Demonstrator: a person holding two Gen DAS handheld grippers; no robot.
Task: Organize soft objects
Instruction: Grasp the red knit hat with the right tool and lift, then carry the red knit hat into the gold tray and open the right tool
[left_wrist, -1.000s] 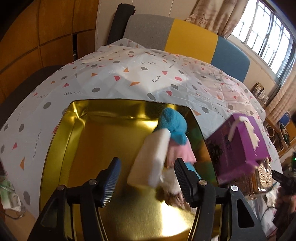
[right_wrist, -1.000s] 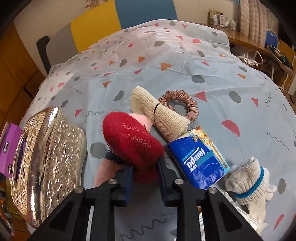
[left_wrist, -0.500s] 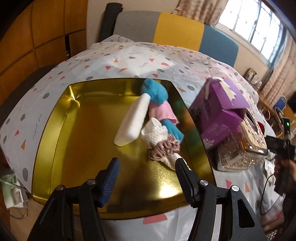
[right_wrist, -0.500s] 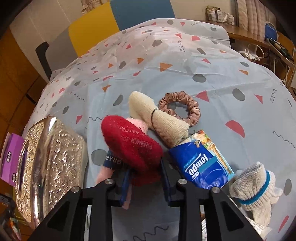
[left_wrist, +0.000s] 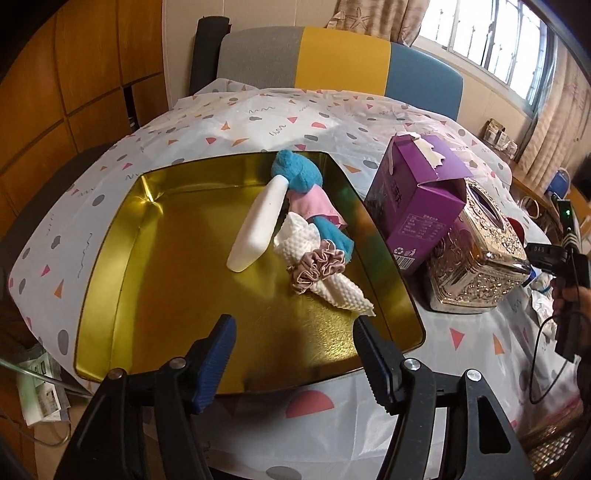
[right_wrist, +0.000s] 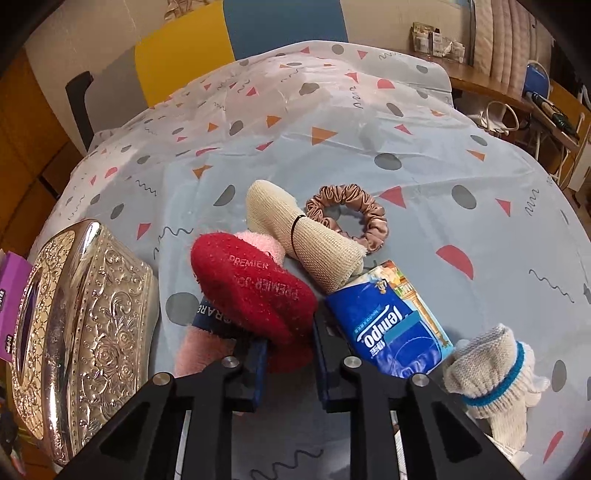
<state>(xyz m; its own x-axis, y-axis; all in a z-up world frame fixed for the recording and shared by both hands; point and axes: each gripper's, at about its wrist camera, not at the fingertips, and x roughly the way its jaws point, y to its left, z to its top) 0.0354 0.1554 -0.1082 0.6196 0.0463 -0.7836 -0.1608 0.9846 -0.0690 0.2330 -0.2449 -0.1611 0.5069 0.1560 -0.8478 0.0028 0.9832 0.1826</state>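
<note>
In the left wrist view a gold tray (left_wrist: 110, 266) holds a white sponge (left_wrist: 258, 225), a blue sock (left_wrist: 297, 171), a pink cloth (left_wrist: 314, 206), a white waffle cloth (left_wrist: 332, 288) and a mauve scrunchie (left_wrist: 317, 267). My left gripper (left_wrist: 295, 350) is open and empty above the tray's near edge. In the right wrist view my right gripper (right_wrist: 288, 350) is shut on a red fuzzy sock (right_wrist: 251, 288) that lies over a pink sock (right_wrist: 195, 347). Beside it lie a beige sock (right_wrist: 303, 240), a brown scrunchie (right_wrist: 347, 214), a blue tissue pack (right_wrist: 391, 321) and a knit glove (right_wrist: 491, 373).
A purple carton (left_wrist: 417, 199) and an ornate silver tissue box (left_wrist: 476, 254) stand right of the tray; the silver box also shows in the right wrist view (right_wrist: 74, 325). A patterned cloth (right_wrist: 369, 129) covers the table. A colour-block chair back (left_wrist: 343, 59) stands behind it.
My left gripper has pulled back and up from the tray, leaving the white sponge lying in it. My right gripper stays shut on the red sock, nearly still.
</note>
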